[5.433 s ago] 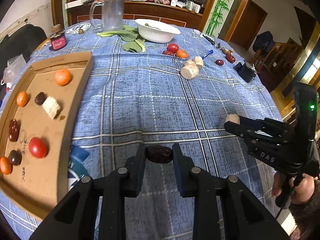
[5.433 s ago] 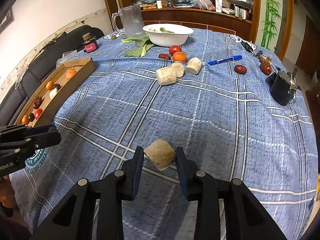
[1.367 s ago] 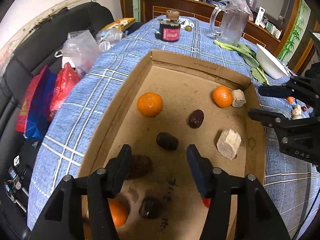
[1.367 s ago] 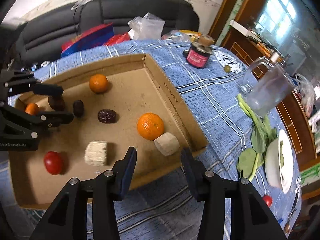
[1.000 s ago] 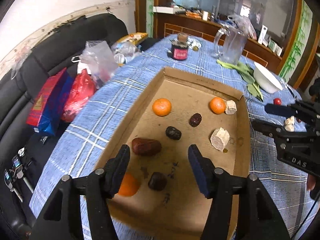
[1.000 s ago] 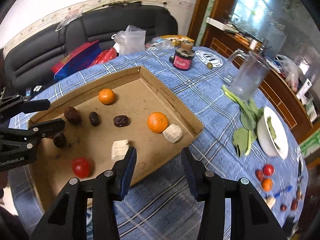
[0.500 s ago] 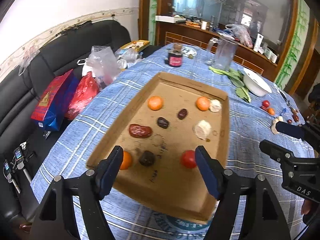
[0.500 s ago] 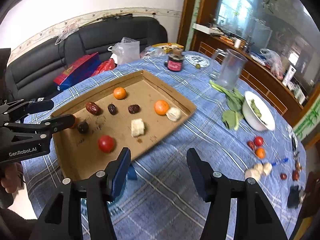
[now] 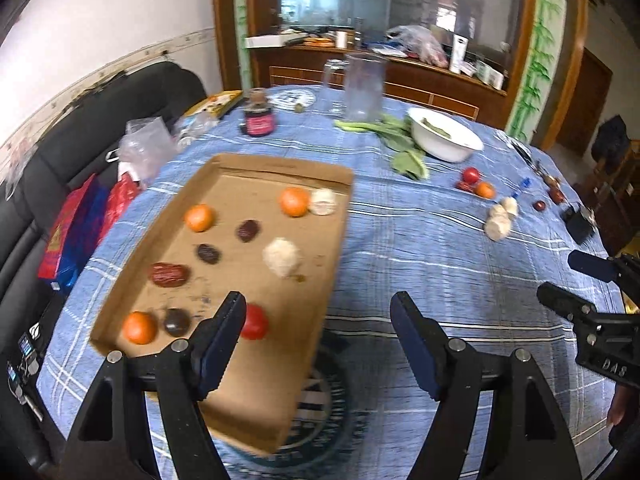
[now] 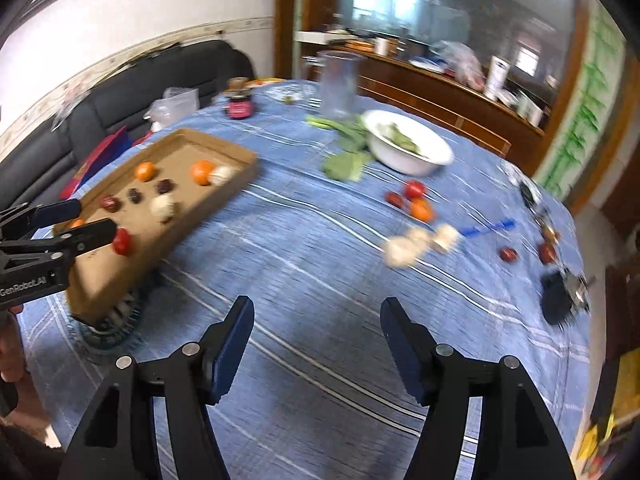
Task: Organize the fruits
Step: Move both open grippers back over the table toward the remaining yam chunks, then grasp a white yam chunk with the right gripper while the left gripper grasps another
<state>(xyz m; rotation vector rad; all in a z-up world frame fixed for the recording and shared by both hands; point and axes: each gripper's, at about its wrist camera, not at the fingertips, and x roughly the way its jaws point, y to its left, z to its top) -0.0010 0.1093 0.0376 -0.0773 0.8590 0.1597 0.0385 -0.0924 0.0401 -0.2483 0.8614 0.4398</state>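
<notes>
Both claws are spread wide with nothing in them. The left claw [image 9: 318,320] hangs over the near end of the shallow brown cardboard tray [image 9: 224,420], and the right claw [image 10: 316,324] is over bare blue plaid tablecloth on the desk [image 10: 320,264], well right of the tray.

Sitting inside the tray: three small orange citrus fruits [image 9: 199,218], a red cherry tomato [image 9: 253,322] near the tray's near end, a wrinkly red date [image 9: 169,274], three darker dried fruits [image 9: 208,253] and two pale chunky pieces [image 9: 281,257].

Well to the right of the tray, more fruit is loose on the cloth: a red tomato [image 10: 415,189], a small orange [image 10: 421,210], and some pale chunks [image 10: 416,242]. A white bowl [image 10: 408,148] is farther back from those. Everything's a bit motion-blurred.
</notes>
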